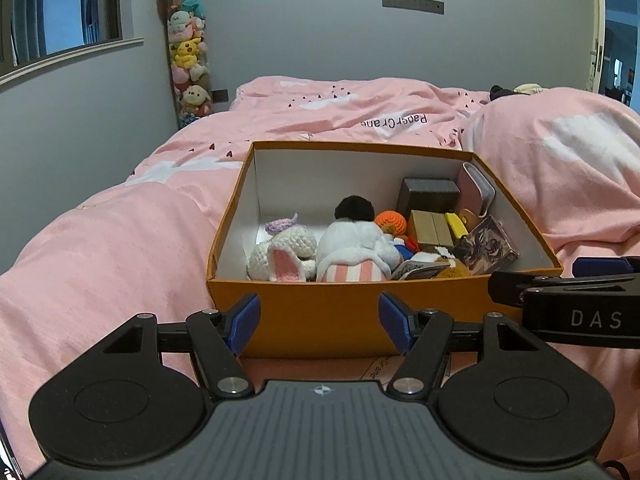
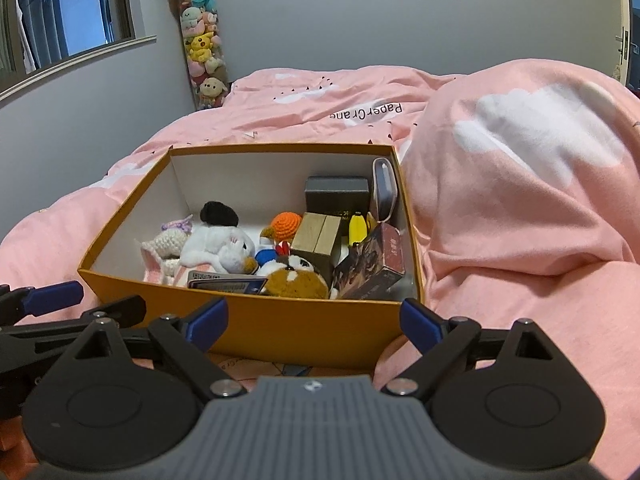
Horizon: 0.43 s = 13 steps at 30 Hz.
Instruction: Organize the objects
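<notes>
Orange box (image 1: 320, 316) sits open on the pink duvet (image 1: 100, 248), just in front of both your grippers. Going from left inside it, you see a crocheted bunny (image 1: 280, 254), a white plush (image 1: 356, 248), an orange ball (image 1: 391, 222), wooden blocks (image 1: 432, 228) and a dark case (image 1: 430, 194). Your left gripper (image 1: 320, 322) and right gripper (image 2: 314, 320) both stand wide apart and hold nothing. A grey wall (image 1: 300, 32) stands behind the bed.
</notes>
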{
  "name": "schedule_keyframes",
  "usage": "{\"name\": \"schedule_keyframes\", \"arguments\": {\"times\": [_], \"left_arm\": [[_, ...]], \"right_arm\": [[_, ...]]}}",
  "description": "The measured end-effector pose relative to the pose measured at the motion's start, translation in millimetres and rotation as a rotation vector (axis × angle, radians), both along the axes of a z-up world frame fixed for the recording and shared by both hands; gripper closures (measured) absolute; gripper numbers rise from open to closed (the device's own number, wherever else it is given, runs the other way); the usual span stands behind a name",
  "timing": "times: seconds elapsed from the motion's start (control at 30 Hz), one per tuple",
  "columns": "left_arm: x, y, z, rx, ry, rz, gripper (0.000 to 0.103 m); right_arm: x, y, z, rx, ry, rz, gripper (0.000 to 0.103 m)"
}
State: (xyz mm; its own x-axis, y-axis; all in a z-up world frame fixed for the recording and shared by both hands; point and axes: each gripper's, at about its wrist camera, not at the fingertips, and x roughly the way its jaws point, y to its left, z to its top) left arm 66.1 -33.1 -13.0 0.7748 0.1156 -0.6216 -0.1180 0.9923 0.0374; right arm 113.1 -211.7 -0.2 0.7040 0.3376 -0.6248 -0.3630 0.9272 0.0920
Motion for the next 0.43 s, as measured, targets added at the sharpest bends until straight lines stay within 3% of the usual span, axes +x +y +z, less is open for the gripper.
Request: {"name": "schedule_keyframes", "arguments": {"times": [0.43], "left_arm": [[-2.0,-1.9,0.3,-0.001,0.01,-0.014,0.026]], "right_arm": [[-0.1,0.4,-3.5,-0.01,0.013,0.002,0.01]]}}
